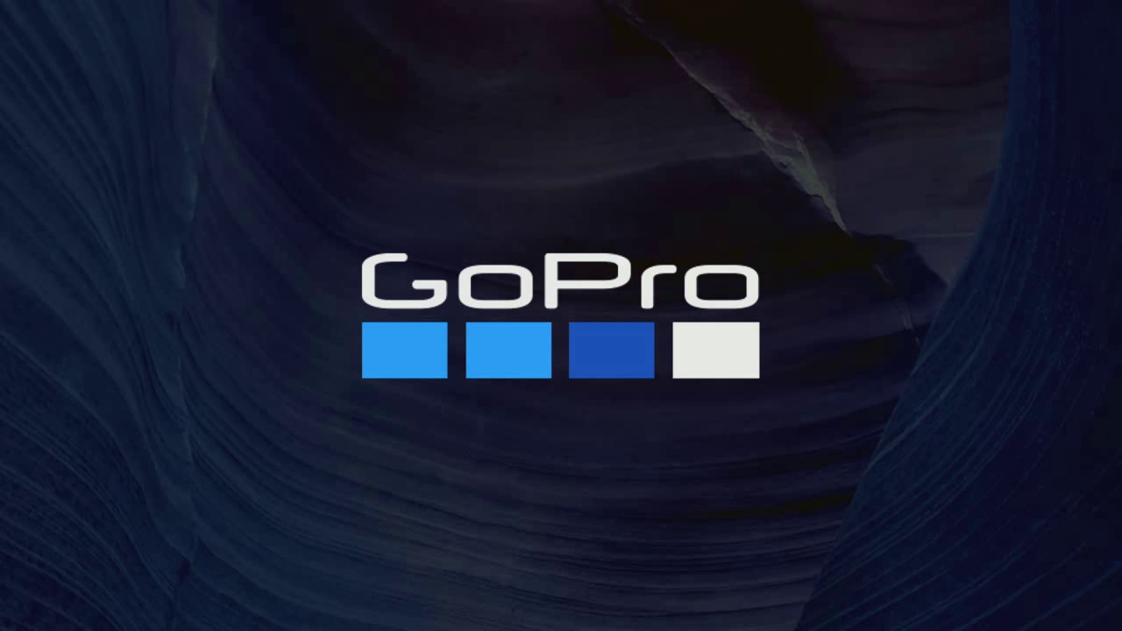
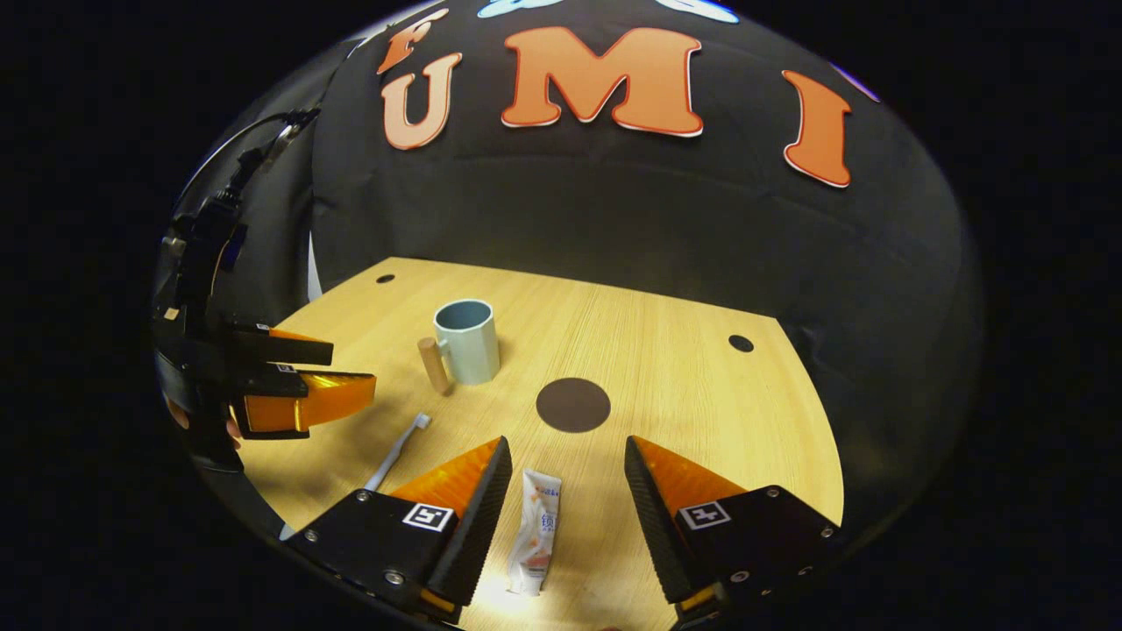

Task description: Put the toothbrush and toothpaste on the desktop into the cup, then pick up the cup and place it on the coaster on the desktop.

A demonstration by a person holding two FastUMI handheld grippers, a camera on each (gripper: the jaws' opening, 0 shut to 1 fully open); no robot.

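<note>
Clearly nothing done yet. Left gripper view gives camera splash screen, no scene. Right gripper view, left to right: left gripper (image 2: 346, 372) at 9 o'clock, above desk (image 2: 701, 412), holding nothing; jaw gap hard to judge side-on, cannot tell. Brush (image 2: 396, 453) flat at 7 o'clock. Cup (image 2: 467, 340) upright, empty, at 11 o'clock of centre, wooden handle toward left. Paste (image 2: 536, 532) flat at 6 o'clock, between wide-open fingers of right gripper (image 2: 568, 473), untouched. Coaster (image 2: 573, 405) bare, dead centre. Left to do: brush in, paste in, cup onto coaster.
</note>
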